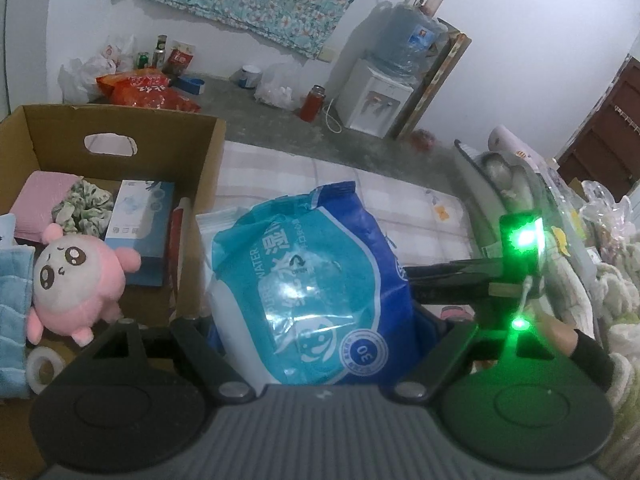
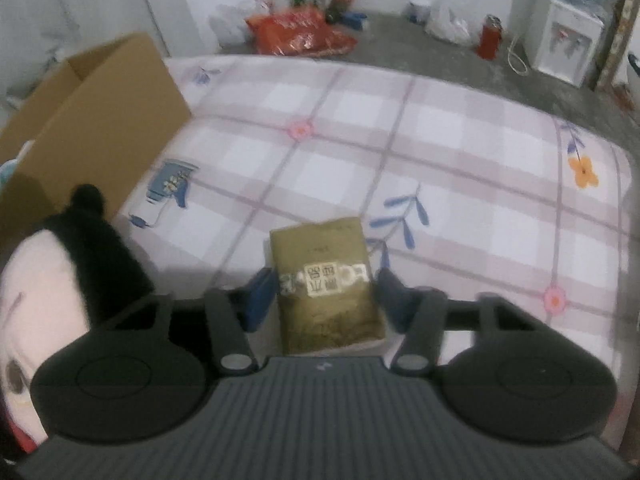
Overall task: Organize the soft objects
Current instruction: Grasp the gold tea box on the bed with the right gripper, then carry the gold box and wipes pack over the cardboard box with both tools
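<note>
My left tool [image 1: 316, 320] held the blue wipes pack [image 1: 308, 280] beside the box [image 1: 120, 120] for dropping in, while my right tool [image 2: 320, 300] stood wide, seemingly straddling the olive packet [image 2: 326, 288].

Both views are taken from the wrists, looking forward and down along the claws, close over the bed [image 2: 440, 140]. In the left view the cardboard box [image 1: 120, 128] is seen at frame left, interior visible. Shared: box [image 2: 100, 120], checked bedsheet, red bags [image 1: 148, 92] and water dispenser [image 1: 372, 100] near the upper edge.
</note>
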A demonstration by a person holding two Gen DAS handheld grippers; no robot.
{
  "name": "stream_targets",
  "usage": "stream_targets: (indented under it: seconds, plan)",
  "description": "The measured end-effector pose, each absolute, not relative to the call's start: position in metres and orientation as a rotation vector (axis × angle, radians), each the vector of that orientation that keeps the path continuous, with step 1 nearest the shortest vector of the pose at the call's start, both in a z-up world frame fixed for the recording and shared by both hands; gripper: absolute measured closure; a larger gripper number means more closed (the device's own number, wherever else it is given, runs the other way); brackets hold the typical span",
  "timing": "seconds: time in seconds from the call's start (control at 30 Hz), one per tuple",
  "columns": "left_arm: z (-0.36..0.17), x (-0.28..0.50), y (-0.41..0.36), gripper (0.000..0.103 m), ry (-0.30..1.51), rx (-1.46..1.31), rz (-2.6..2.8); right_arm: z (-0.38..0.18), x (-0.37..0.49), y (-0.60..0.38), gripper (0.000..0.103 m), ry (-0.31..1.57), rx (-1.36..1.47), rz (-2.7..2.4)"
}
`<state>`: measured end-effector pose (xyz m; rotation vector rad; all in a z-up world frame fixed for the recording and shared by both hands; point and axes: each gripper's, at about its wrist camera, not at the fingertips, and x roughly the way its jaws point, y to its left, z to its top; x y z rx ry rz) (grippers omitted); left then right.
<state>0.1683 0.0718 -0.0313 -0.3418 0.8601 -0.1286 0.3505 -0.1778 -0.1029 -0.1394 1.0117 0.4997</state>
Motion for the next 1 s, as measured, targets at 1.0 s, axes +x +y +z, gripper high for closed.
stream_targets:
  seconds: [1.0]
  plan:
    - [0.057,0.002,0.195,0.018,0.678,-0.384,-0.014,0.097,0.130,-0.186,0.051,0.706,0.231,0.631]
